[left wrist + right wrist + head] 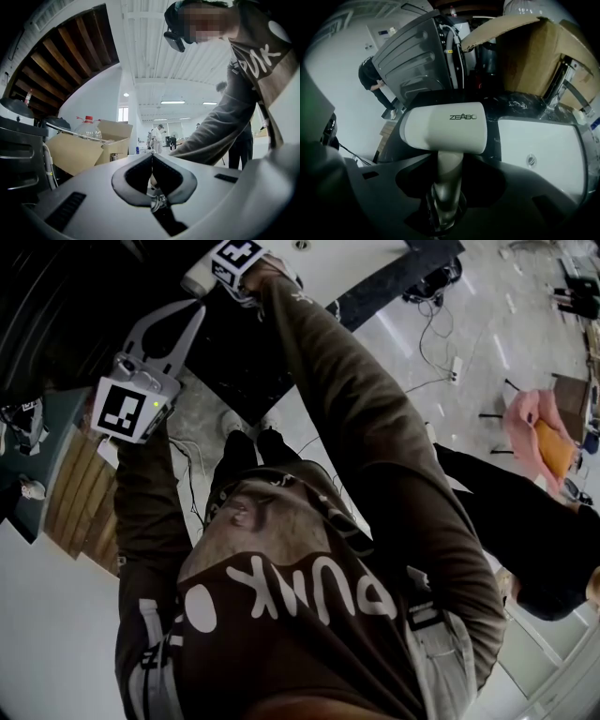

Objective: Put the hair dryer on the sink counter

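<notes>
White hair dryer (pixel 445 129) is lying straight ahead of your right tool (pixel 450 180), its handle running lengthwise between jaws standing apart, head hanging over the dark desk (pixel 520 107).

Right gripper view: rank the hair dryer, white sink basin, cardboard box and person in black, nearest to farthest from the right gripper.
1. hair dryer: centre, between the fingers of the right gripper.
2. white sink basin: just right of it.
3. cardboard box: upper right, behind the basin.
4. person in black: far left, background.
</notes>
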Motion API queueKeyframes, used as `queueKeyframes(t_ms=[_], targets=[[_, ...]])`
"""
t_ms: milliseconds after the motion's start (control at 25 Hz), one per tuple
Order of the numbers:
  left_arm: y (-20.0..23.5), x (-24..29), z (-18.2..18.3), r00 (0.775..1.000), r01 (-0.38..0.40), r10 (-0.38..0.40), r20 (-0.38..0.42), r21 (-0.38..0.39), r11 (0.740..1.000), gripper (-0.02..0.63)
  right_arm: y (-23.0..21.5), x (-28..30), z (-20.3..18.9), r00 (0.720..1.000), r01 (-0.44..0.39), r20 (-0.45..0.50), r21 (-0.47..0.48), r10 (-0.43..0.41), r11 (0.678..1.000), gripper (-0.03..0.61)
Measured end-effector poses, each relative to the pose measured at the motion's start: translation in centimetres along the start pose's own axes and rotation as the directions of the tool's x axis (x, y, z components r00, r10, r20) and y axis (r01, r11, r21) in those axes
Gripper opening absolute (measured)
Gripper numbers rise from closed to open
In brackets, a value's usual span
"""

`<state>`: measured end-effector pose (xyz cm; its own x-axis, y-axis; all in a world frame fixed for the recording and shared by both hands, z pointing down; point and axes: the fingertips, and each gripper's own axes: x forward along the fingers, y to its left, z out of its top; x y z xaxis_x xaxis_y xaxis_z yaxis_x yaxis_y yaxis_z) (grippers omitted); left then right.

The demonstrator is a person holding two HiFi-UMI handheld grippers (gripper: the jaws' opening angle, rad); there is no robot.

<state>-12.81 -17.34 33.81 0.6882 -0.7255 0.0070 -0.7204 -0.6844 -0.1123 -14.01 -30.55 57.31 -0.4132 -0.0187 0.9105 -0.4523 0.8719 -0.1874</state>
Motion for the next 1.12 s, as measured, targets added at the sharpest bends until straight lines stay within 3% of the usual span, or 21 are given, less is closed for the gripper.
queueKeyframes(t_ms=[200, 320, 400, 560, 760, 840, 1000, 1120], targets=[[0.2, 0.1, 0.5, 1.0, -0.004, 0.004, 0.003, 0.013, 1.0, 0.005, -0.2, -2.6, 0.4, 0.994, -0.004, 0.105, -0.036, 0.008, 0.999, 0.209], [-0.1, 0.1, 0.9, 1.0, 0.011, -0.011, 0.004, 0.031, 0.999, 0.005, 0.0, -6.5, 1.1, 0.961, 0.024, 0.276, -0.086, 0.0, 0.996, 0.209], [-0.1, 0.0, 1.2, 1.0, 0.013, -0.013, 0.002, 0.037, 0.999, 0.005, 1.3, -10.5, 1.7, 0.898, 0.051, 0.439, -0.146, 0.019, 0.988, 0.207], [-0.2, 0.3, 2.5, 1.0, 0.013, -0.013, 0.012, 0.042, 0.999, 0.005, 5.9, -19.5, 1.4, 0.707, 0.144, 0.703, -0.249, 0.076, 0.958, 0.18], [-0.8, 0.5, 3.6, 0.999, 0.025, -0.026, 0.018, 0.037, 0.999, 0.005, 11.1, -27.0, -0.3, 0.472, 0.278, 0.874, -0.274, 0.117, 0.921, 0.073], [-1.2, 0.4, 4.1, 0.999, 0.027, -0.028, 0.018, 0.035, 0.999, 0.005, 12.8, -29.1, -0.9, 0.395, 0.304, 0.909, -0.267, 0.134, 0.914, 0.041], [-2.4, 0.2, 5.5, 0.999, 0.036, -0.037, 0.025, 0.035, 0.999, 0.005, 15.2, -31.8, -2.4, 0.3, 0.289, 0.942, -0.242, 0.152, 0.926, 0.024], [-3.3, -0.3, 6.1, 0.999, 0.049, -0.05, 0.019, 0.041, 0.998, 0.005, 16.0, -32.3, -3.3, 0.283, 0.29, 0.948, -0.232, 0.148, 0.928, 0.011]])
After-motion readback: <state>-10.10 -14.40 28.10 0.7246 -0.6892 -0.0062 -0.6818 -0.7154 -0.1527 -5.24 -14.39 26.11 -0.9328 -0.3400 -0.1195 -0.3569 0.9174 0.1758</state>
